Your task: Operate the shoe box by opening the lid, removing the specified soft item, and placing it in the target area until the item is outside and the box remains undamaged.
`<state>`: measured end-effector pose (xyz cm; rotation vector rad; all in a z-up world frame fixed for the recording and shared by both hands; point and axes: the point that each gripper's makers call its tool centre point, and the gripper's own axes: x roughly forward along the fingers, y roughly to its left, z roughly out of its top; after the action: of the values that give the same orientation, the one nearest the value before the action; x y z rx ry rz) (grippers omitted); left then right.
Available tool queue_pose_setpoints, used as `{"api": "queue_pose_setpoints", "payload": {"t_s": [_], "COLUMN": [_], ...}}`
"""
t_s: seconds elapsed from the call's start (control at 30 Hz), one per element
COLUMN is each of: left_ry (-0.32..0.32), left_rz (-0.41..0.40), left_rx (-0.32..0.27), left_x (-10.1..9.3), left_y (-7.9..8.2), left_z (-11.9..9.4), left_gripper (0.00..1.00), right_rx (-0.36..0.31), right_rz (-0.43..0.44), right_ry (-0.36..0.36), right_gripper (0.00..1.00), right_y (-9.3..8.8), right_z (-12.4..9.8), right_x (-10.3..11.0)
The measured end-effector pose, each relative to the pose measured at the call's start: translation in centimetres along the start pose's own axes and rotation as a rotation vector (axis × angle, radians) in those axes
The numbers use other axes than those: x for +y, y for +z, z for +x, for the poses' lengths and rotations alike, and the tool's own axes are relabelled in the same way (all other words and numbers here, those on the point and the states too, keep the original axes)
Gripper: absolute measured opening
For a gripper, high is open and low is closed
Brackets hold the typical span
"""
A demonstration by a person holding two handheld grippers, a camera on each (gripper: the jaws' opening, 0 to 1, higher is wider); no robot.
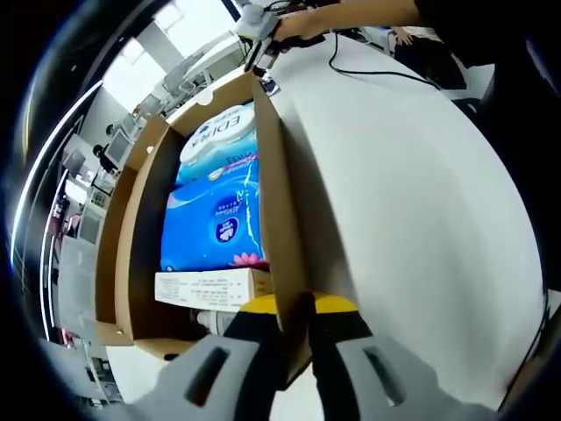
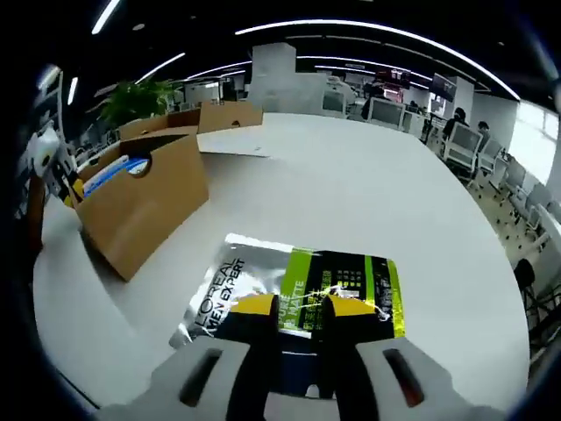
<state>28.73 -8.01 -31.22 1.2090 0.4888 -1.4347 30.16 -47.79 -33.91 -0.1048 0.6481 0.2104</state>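
We pinch the shoe box [image 1: 279, 202] wall with left gripper [image 1: 296, 324], right gripper [image 2: 298, 309] clamped on L'Oreal sachet [image 2: 263, 281], flat on tabletop [image 2: 351, 184].

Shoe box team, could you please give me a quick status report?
Left tongs shut on shoe box wall. Right tongs shut on silver pouch, on table outside box. Tissue packs inside.

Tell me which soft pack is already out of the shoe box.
The silver and green pouch, lying flat on the white table between the right gripper's jaws. The blue tissue packs lie inside the cardboard box.
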Motion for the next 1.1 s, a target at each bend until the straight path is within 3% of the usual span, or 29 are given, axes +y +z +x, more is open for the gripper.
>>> {"api": "queue_pose_setpoints", "payload": {"t_s": [0.1, 0.43, 0.6, 0.67, 0.8, 1.1], "left_ry": [0.0, 0.003, 0.006, 0.009, 0.016, 0.02], "left_rz": [0.0, 0.003, 0.001, -0.001, 0.019, 0.006], "left_rx": [0.003, 0.01, 0.01, 0.013, 0.046, 0.041], "left_x": [0.0, 0.0, -0.1, -0.1, -0.3, -0.1], "left_y": [0.0, -0.1, -0.1, -0.1, -0.4, -0.5], "left_z": [0.0, 0.0, 0.0, 0.1, 0.2, 0.1], "left_gripper": [0.09, 0.09, 0.09, 0.1, 0.1, 0.11], "right_rx": [-0.037, -0.111, -0.113, -0.16, -0.202, -0.194], "right_rz": [0.064, 0.08, 0.088, 0.137, 0.115, 0.109], "right_ry": [0.006, -0.004, -0.087, -0.083, -0.108, -0.103], "right_gripper": [0.2, 0.22, 0.38, 0.4, 0.41, 0.43], "right_y": [0.2, 0.1, -0.1, 0.0, -0.1, 0.3], "right_z": [-0.2, -0.3, -0.4, -0.3, 0.0, 0.4], "right_x": [0.0, 0.3, -0.6, -0.7, -0.9, -1.3]}}
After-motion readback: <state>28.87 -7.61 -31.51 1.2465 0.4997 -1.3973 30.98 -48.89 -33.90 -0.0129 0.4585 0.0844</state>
